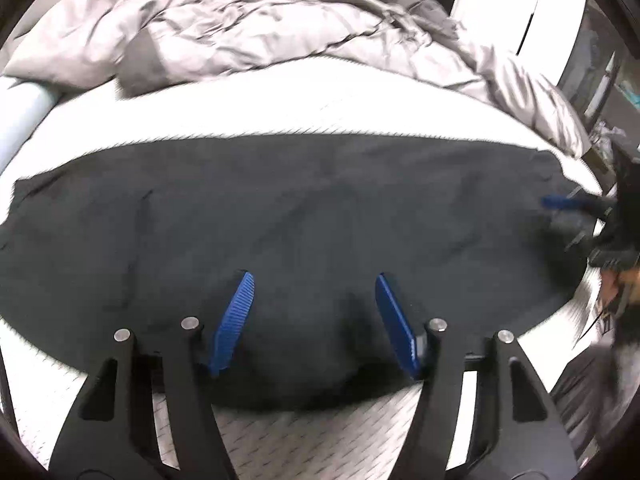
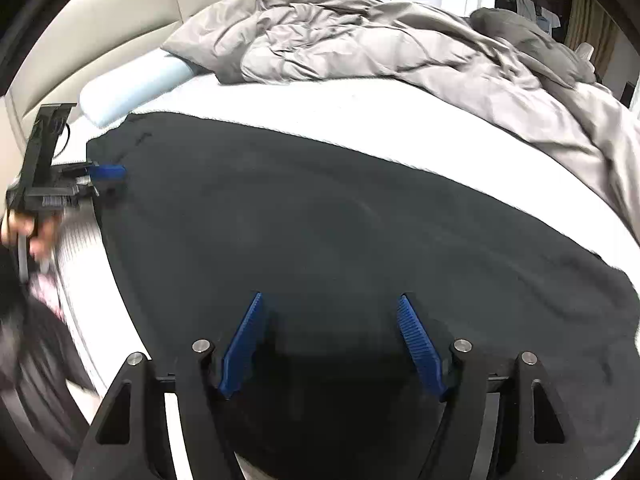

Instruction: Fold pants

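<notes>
Black pants (image 1: 300,208) lie spread flat across the white bed, running left to right; they also show in the right wrist view (image 2: 320,220). My left gripper (image 1: 314,280) is open and empty, its blue pads just above the pants' near edge. My right gripper (image 2: 330,300) is open and empty over the pants' right end. The right gripper (image 1: 560,210) shows at the right edge of the left wrist view. The left gripper (image 2: 106,178) shows at the pants' left end in the right wrist view.
A crumpled grey duvet (image 1: 260,28) lies across the far half of the bed (image 1: 280,112). A pale blue pillow (image 2: 132,88) lies at the headboard (image 2: 100,32). White furniture (image 1: 500,4) stands beyond the bed.
</notes>
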